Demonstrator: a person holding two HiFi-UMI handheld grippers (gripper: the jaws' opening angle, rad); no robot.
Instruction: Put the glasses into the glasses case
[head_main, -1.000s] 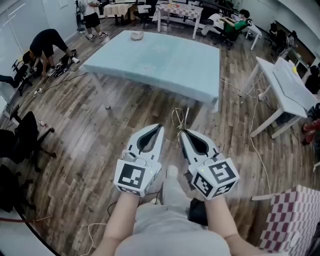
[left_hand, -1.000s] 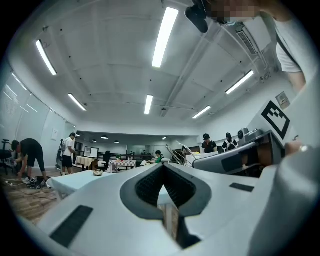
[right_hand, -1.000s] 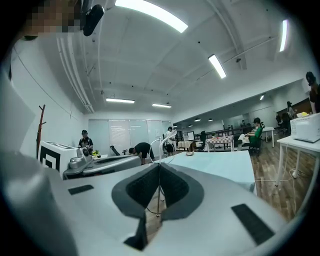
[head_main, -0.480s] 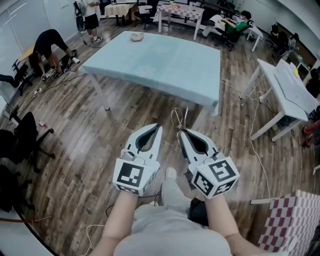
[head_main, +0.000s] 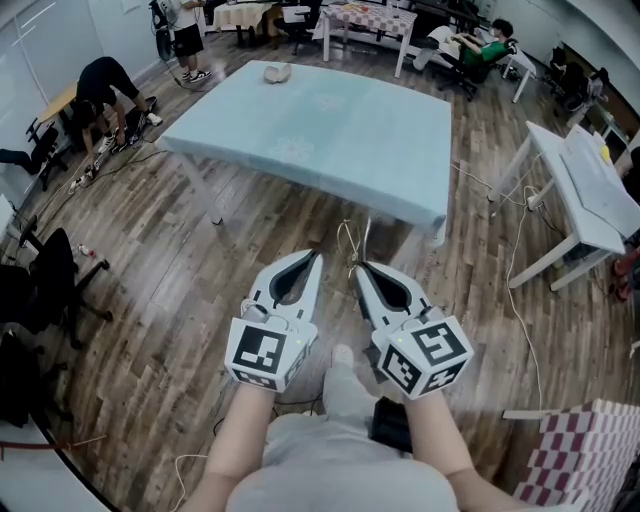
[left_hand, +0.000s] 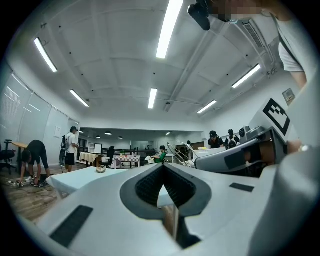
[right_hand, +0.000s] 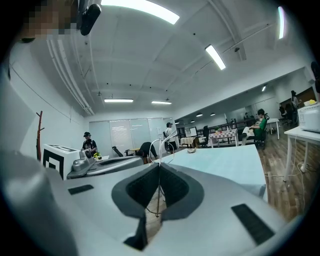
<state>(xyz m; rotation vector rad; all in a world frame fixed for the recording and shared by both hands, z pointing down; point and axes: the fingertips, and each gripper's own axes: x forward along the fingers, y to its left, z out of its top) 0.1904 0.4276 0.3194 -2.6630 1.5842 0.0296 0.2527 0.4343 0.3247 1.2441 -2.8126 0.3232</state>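
Observation:
A beige glasses case (head_main: 277, 72) lies at the far end of the long pale-blue table (head_main: 330, 130); it also shows small in the left gripper view (left_hand: 101, 169) and the right gripper view (right_hand: 191, 149). My right gripper (head_main: 357, 268) is shut on thin wire-framed glasses (head_main: 352, 236), whose frame sticks up past the jaw tips (right_hand: 161, 142). My left gripper (head_main: 318, 256) sits beside it, shut and empty (left_hand: 163, 166). Both are held level over the wooden floor, short of the table's near edge.
A white table (head_main: 585, 190) stands to the right with cables (head_main: 515, 290) on the floor beside it. Black chairs (head_main: 50, 270) are at the left, and a person (head_main: 100, 85) bends over near them. A checkered box (head_main: 585, 450) is at the lower right.
Both grippers have moved forward together towards the blue table, which now sits a little nearer in the head view. The right gripper's hold on the glasses is unchanged.

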